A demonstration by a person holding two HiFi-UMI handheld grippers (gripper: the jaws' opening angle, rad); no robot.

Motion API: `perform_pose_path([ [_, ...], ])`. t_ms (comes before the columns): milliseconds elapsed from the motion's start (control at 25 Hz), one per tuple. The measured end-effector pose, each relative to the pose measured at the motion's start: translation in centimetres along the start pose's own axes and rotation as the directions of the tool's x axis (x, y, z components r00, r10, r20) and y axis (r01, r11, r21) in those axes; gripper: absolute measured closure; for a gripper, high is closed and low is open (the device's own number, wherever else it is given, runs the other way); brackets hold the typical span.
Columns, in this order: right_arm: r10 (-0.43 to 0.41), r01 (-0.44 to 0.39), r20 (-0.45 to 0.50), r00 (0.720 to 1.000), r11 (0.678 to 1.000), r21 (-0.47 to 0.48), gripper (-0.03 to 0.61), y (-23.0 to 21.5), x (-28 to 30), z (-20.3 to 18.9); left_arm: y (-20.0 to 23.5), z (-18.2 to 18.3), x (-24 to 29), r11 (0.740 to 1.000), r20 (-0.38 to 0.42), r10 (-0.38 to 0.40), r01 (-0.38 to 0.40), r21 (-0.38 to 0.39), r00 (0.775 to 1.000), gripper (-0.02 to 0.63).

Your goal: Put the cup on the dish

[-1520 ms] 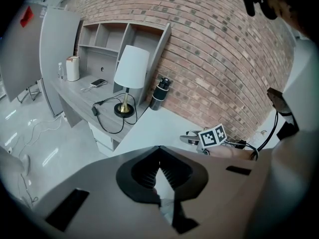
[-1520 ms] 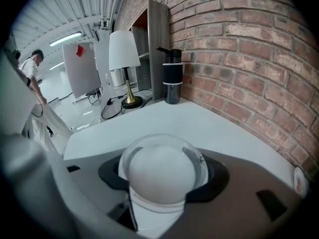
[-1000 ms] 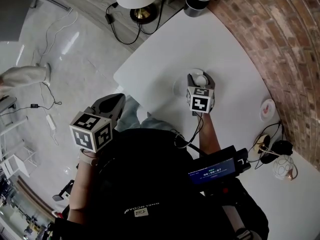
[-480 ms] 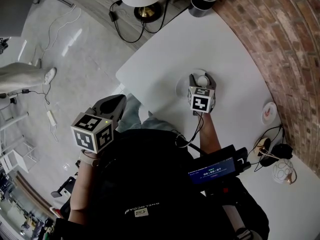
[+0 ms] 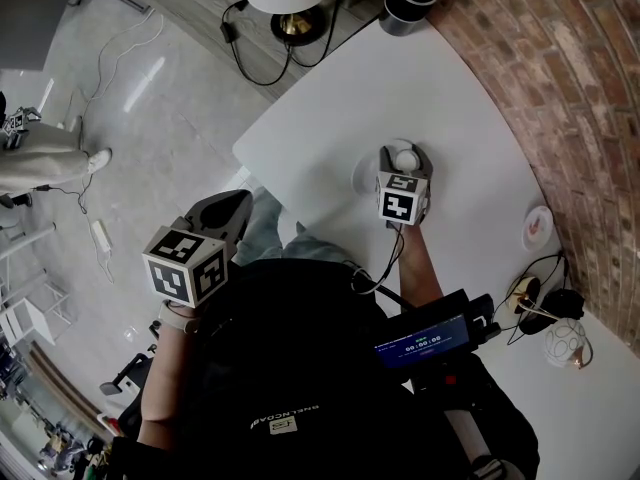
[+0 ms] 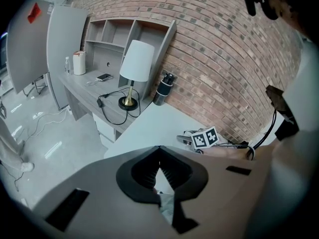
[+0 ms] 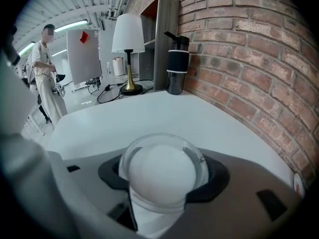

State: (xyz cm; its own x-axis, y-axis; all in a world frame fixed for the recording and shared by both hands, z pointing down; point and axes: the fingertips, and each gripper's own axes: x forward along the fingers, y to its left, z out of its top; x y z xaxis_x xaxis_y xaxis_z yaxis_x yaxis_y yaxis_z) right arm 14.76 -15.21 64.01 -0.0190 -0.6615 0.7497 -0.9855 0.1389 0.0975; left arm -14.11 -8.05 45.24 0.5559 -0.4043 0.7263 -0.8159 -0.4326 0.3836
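Chest screen (image 5: 424, 340) shows timer digits, too small to read.

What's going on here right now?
A person is working with a handheld gripper in each hand. The right gripper is shut on a clear cup, holding it at a white dish on the white table. Whether the cup rests on the dish can't be told. The left gripper is shut and empty, held off to the side of the table.

One overhead, two low views; shared table (image 5: 400, 88)
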Motion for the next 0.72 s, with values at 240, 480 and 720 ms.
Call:
perform_pose_path([
  [240, -0.013, 0.013, 0.017, 1.0, 1.0, -0.008, 0.311, 0.06, -0.02, -0.13, -0.23, -0.17, 0.05, 1.0, 0.003, -0.004, 0.004, 0.003, 1.0, 0.607],
  [480, -0.009, 0.01, 0.02, 1.0, 1.0, -0.009, 0.311, 0.09, -0.13, -0.2, -0.27, -0.22, -0.2, 1.0, 0.005, 0.001, -0.001, 0.008, 1.0, 0.607],
  [720, -0.002, 0.001, 0.043, 0.999, 1.0, 0.007, 0.311, 0.55, -0.3, -0.04, -0.19, -0.25, -0.47, 1.0, 0.01, 0.008, -0.008, 0.014, 1.0, 0.607],
])
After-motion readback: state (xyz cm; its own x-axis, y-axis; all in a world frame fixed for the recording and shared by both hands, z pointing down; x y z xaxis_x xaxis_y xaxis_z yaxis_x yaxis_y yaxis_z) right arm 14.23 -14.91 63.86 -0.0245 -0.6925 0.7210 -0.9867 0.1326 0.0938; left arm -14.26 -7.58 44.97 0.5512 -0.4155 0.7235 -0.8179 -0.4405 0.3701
